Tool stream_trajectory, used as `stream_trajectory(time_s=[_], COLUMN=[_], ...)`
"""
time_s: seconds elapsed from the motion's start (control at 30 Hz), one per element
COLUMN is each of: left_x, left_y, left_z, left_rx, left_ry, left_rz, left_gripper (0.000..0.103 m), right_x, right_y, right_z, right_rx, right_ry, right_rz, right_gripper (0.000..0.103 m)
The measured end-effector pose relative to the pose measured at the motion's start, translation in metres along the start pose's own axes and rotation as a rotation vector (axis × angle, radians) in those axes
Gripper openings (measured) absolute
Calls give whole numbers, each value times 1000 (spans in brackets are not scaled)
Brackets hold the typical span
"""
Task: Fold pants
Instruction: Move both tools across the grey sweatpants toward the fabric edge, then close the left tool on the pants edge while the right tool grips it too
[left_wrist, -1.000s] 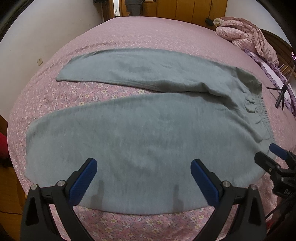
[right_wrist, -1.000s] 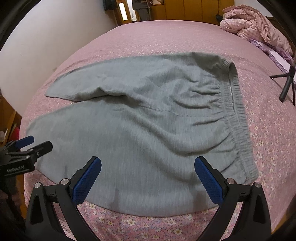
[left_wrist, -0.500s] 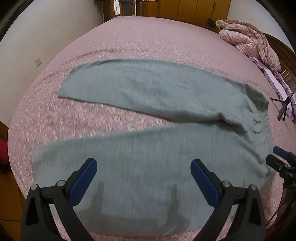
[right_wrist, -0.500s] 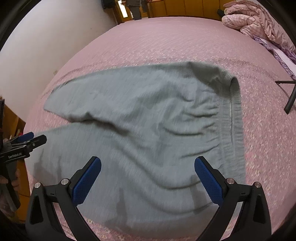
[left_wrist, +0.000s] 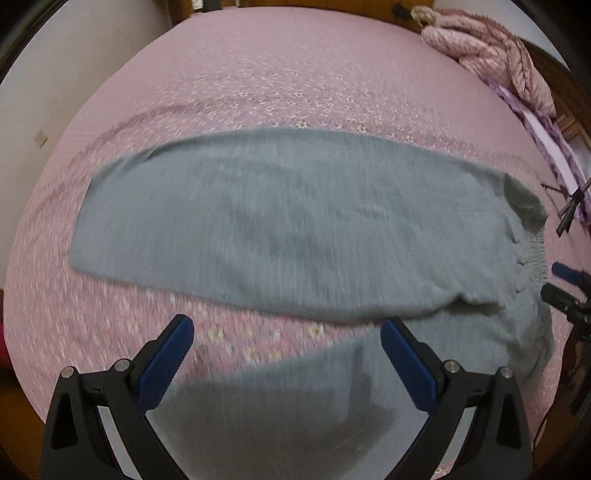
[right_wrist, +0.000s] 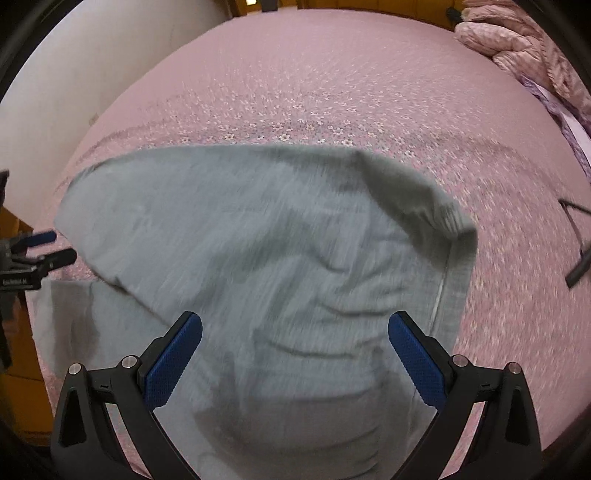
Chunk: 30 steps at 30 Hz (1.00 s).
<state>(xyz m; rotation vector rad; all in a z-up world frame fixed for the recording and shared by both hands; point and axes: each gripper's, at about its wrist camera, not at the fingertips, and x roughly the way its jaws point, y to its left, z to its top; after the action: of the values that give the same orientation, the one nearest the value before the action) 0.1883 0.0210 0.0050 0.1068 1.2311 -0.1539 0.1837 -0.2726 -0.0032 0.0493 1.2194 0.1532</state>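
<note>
The grey pants lie spread flat on a bed with a pink flowered bedspread; both views are smeared by motion blur. Taking the pants as the landmark: the far leg stretches across the middle of the left wrist view as one long band, its cuff end at the left and the elastic waistband at the right. The near leg lies closer to the camera, with a wedge of bedspread showing between the two legs.

The left gripper hangs over the near leg, its jaws spread wide. The blue pads stand well apart, and nothing is between them but the fabric and bedspread below. Whether the tips touch the cloth cannot be told from this view.

In the right wrist view the right gripper sits over the seat of the pants, near the waistband end. Its jaws are also wide apart and hold nothing; creased grey fabric fills the gap beneath them. Contact with the cloth is not clear here either.

Each gripper appears at the edge of the other's view, beside the pants. A bunched pink quilt lies on the bed well beyond the waistband end.
</note>
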Motion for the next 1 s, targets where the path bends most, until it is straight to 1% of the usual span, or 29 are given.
stream_trajectory(time_s=[0.07,0.13,0.2,0.27,0.33,0.43,0.57,0.67,0.77,0.83,0.9,1.0], left_x=[5,12,19,25,29,34,46,64,79,87,93,100], left_y=[-3,-5,-9,-15,-22,-29,-34,-31,-24,-22,-17,-10], left_z=[17,28,43,58,75,94,116,132,140,143,146,149], left_rx=[47,78,125,172,232,294,352,369,375,386,390,395], left_ry=[20,50,96,117,115,99,85,107,146,161,168,175], left_rz=[17,24,12,16,50,60,78,103,90,81,53,9], left_gripper=[103,103,103,103,103,103,103,102,96,96,97,101], right_x=[7,13,18,21,26,36,55,69,83,95,107,114], right_y=[-2,-4,-5,-7,-9,-14,-20,-23,-25,-25,-26,-33], right_z=[15,29,41,53,67,84,107,117,122,122,121,120], right_rx=[-17,-45,-76,-100,-116,-130,-145,-159,-184,-200,-204,-190], right_ry=[44,72,83,86,92,107,139,166,190,218,237,221], right_rz=[8,-2,-33,-50,-61,-67,-92,-87,-85,-84,-69,-16], right_gripper=[103,103,103,103,103,103,103,103,102,102,102,103])
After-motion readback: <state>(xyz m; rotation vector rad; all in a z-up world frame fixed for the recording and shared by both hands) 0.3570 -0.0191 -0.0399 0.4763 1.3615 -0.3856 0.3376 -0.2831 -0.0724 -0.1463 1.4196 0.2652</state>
